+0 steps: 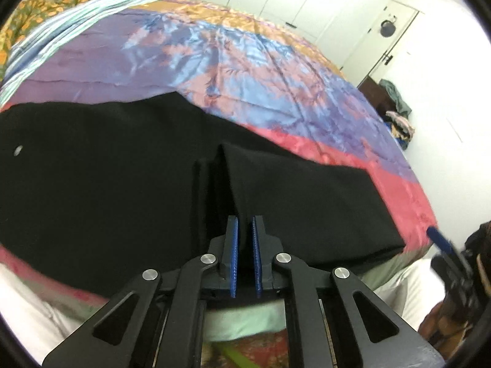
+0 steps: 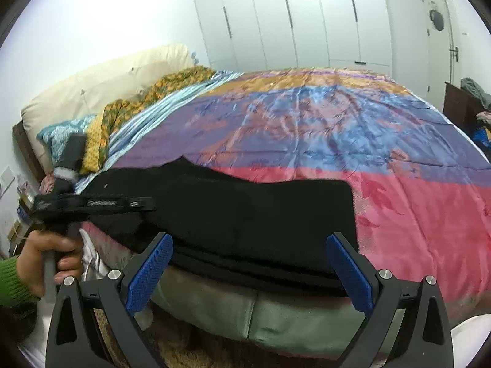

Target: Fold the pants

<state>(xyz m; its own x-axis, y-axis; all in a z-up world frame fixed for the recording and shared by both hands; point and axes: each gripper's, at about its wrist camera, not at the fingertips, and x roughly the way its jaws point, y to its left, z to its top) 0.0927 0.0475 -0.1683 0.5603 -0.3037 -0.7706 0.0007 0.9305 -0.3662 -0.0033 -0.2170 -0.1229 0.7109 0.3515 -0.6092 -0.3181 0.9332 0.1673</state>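
Left wrist view: your left gripper [image 1: 245, 233] pinches a raised ridge of the soft black fabric pants [image 1: 107, 184], which lie along the near edge of the satin multicoloured bedspread [image 1: 245, 61]. Your right gripper [image 2: 248, 265] hangs spread and empty, just short of the pants' near hem. The cloth looks limp, light and likely to slide on satin, so grip hems or corners; the bedspread beyond leaves open room, but the near edge drops off.

Black two-finger grippers [image 1: 244, 230] [image 2: 248, 245], blue textured pads [image 2: 149, 271], silver round screws [image 1: 208, 258], bare hand [image 2: 46, 259], green knit sleeve [image 2: 12, 279]
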